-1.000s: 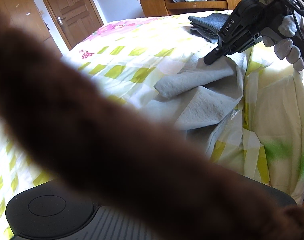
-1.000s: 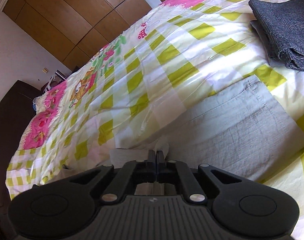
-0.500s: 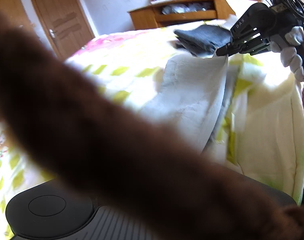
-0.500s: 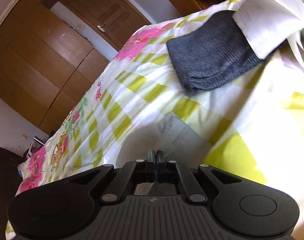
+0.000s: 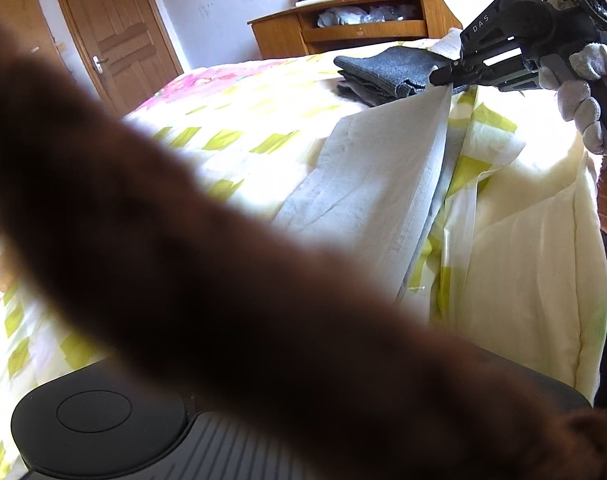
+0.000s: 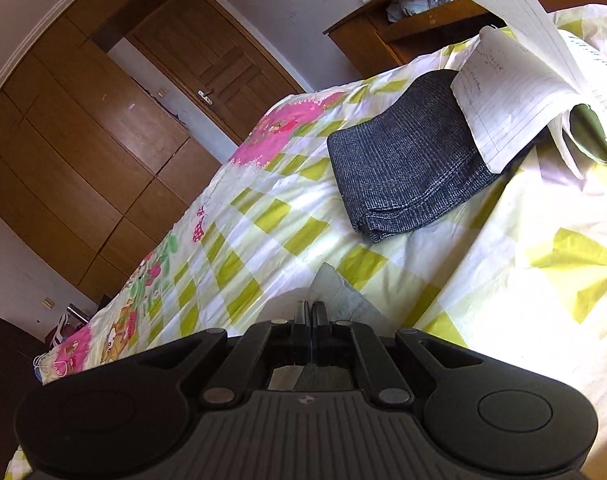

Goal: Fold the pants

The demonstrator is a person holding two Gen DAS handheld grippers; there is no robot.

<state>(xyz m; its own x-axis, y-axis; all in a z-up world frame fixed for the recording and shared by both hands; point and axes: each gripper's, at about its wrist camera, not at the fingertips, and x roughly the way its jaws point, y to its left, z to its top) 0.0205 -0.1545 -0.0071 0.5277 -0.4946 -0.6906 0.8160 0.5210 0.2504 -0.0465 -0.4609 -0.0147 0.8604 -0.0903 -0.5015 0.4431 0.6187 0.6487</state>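
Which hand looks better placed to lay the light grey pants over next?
Right. The right gripper is shut on the light grey pants, holding an edge raised; the left gripper's fingers are hidden behind a blurred brown sleeve.

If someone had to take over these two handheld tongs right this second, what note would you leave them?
Right tongs: shut on a corner of the light grey pants, lifted above the bed.
Left tongs: hidden behind a blurry brown shape; state unclear.
Dark folded garment lies further along the bed, with lined paper on it.
Done: one end raised.
Left: probably lay it over and flatten the fold.
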